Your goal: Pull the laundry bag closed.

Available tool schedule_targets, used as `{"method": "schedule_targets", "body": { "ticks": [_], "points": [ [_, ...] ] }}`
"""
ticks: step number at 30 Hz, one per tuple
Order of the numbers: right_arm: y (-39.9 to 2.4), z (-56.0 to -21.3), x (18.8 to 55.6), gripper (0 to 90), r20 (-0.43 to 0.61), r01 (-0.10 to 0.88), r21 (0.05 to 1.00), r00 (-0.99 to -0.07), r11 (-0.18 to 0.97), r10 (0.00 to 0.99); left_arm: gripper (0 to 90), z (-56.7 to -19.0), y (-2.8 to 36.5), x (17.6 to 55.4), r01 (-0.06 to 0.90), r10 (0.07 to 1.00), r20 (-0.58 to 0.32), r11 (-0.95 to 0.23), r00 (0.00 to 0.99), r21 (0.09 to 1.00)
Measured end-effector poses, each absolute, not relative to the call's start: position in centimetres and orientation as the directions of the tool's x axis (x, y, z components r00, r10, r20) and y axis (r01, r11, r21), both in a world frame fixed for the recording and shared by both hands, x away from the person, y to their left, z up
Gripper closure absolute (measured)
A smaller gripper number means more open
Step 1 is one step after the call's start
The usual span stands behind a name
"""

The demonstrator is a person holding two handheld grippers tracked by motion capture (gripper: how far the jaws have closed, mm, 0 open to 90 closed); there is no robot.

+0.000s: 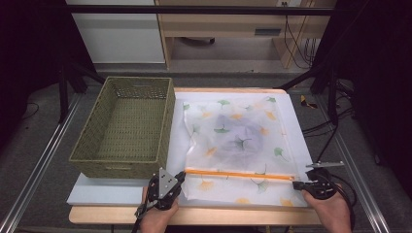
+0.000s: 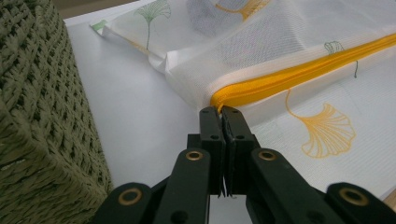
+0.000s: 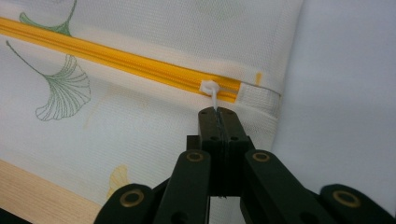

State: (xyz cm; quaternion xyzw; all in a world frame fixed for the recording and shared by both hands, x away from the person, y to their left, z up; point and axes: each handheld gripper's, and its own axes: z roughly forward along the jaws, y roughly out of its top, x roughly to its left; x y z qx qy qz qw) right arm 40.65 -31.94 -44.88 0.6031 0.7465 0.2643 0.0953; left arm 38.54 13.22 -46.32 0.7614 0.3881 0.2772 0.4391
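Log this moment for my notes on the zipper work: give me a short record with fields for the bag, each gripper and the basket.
bag: white mesh laundry bag with ginkgo leaf print, flat on the white board
zipper: orange zipper across the near side
left gripper: shut on the zipper's left end
right gripper: shut on the white zipper pull at the right end
basket: green woven basket, left of the bag
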Motion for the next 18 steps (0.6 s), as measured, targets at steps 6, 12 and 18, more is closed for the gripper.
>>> {"method": "schedule_targets", "body": {
  "ticks": [6,12,18],
  "points": [
    [-32.37,-44.94,40.62,90.0,0.182,0.853,0.509,-0.243,0.120,0.953,87.7,-46.40,13.28,38.63,0.354,0.839,0.080,-0.311,0.538,0.882],
    [-32.65,-44.93,40.57,90.0,0.196,0.854,0.509,-0.238,0.108,0.951,87.8,-46.42,13.24,38.61,0.353,0.839,0.082,-0.313,0.539,0.882],
    [-32.78,-44.93,40.52,90.0,0.196,0.853,0.511,-0.238,0.109,0.951,87.7,-46.54,13.16,38.65,0.353,0.838,0.085,-0.316,0.539,0.881]
  ]
}}
